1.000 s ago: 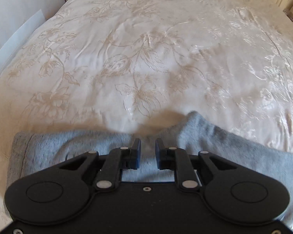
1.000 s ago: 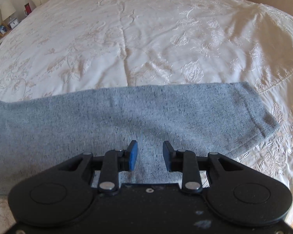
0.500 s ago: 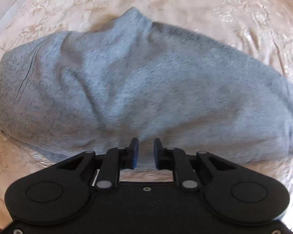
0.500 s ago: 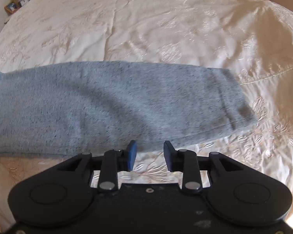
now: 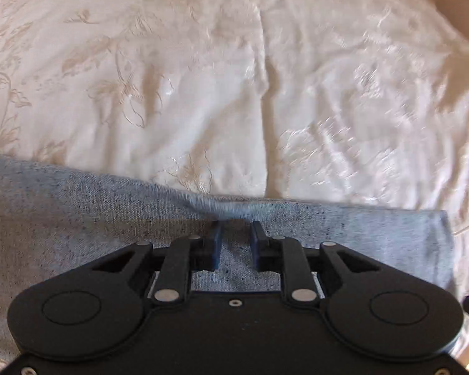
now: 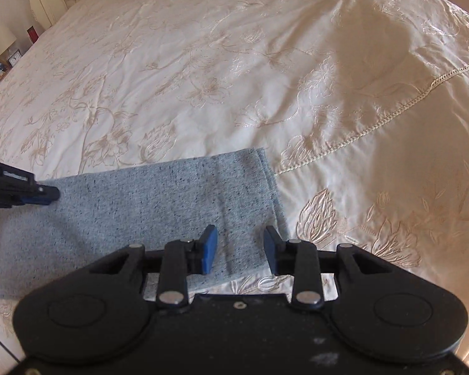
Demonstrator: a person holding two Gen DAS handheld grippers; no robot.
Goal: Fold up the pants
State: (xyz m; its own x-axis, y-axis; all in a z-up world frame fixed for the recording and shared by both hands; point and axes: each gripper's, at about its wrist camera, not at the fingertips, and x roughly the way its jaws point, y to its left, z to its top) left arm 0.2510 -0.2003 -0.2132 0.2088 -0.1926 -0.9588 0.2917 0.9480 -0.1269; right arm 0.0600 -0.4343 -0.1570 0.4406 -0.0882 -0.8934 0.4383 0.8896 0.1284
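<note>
The grey sweatpants [image 6: 159, 206] lie flat along the near edge of the bed [image 6: 234, 78] — soft, light knit that will sag, best pinched at the hem at 3 o'clock. Both tongs point steeply down over the cloth: left tongs [image 5: 236, 243] apart, just opening; right tongs [image 6: 240, 247] wider, also opening, gripping nothing.

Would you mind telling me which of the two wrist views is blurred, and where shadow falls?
Left wrist view: the bedspread is smeared by motion blur, worst toward the right. Right wrist view: sharp, with a broad soft shadow over the upper right of the bedspread; fisheye curving bends both.
</note>
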